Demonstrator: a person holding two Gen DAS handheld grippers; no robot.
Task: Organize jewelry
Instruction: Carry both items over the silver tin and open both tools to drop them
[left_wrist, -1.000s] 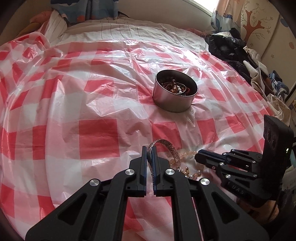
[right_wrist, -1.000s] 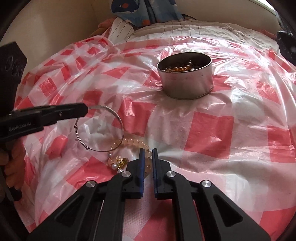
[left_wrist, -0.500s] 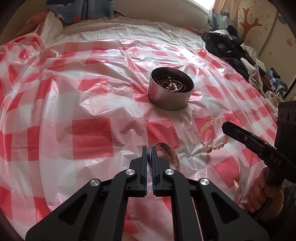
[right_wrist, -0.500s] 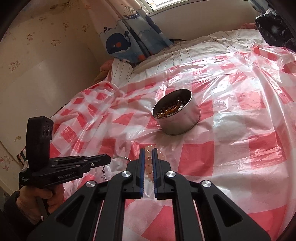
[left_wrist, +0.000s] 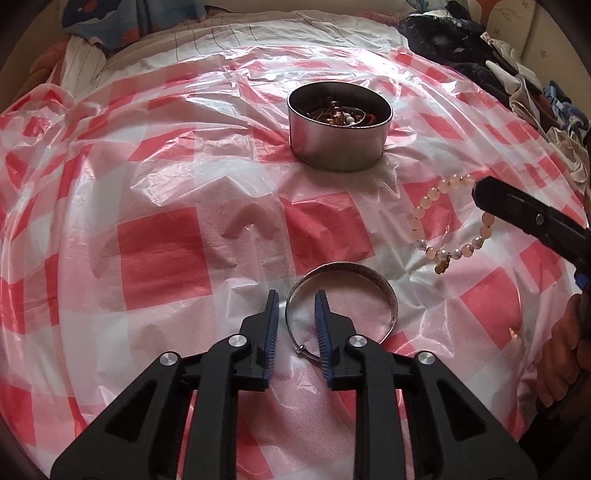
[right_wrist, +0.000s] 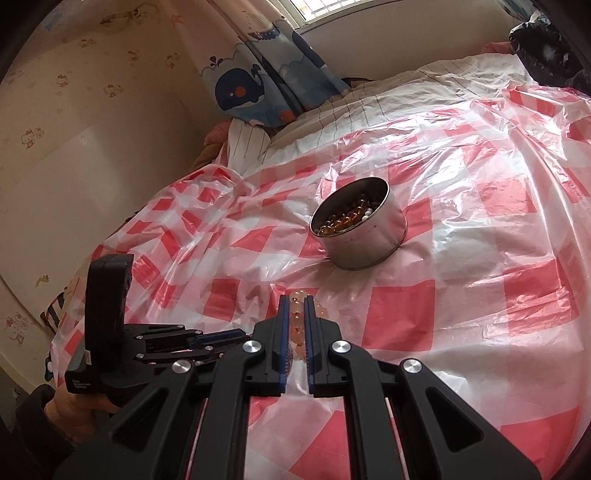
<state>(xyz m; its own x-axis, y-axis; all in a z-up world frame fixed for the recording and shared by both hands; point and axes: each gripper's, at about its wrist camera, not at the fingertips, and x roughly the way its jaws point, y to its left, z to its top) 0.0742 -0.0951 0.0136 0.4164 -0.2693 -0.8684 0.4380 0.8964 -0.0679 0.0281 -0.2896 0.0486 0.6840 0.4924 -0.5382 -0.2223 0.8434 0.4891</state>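
Checked sheet (left_wrist: 166, 236) spread over bed, wrinkled, bearing all items. Tin (left_wrist: 339, 131) upright mid-sheet, part filled with beads, well ahead of both grippers. Left gripper (left_wrist: 295, 314) parted moderately, gripping nothing, straddling near rim of bangle (left_wrist: 384, 291); bangle flat on sheet, its ring extending forward and right from the jaws. Right gripper (right_wrist: 296, 317) nearly closed on bracelet (left_wrist: 424, 206), strand hanging clear of sheet. Judged: right gripper nearer delivery, tin lying ahead and slightly right of its jaws; bangle awaiting pinch.
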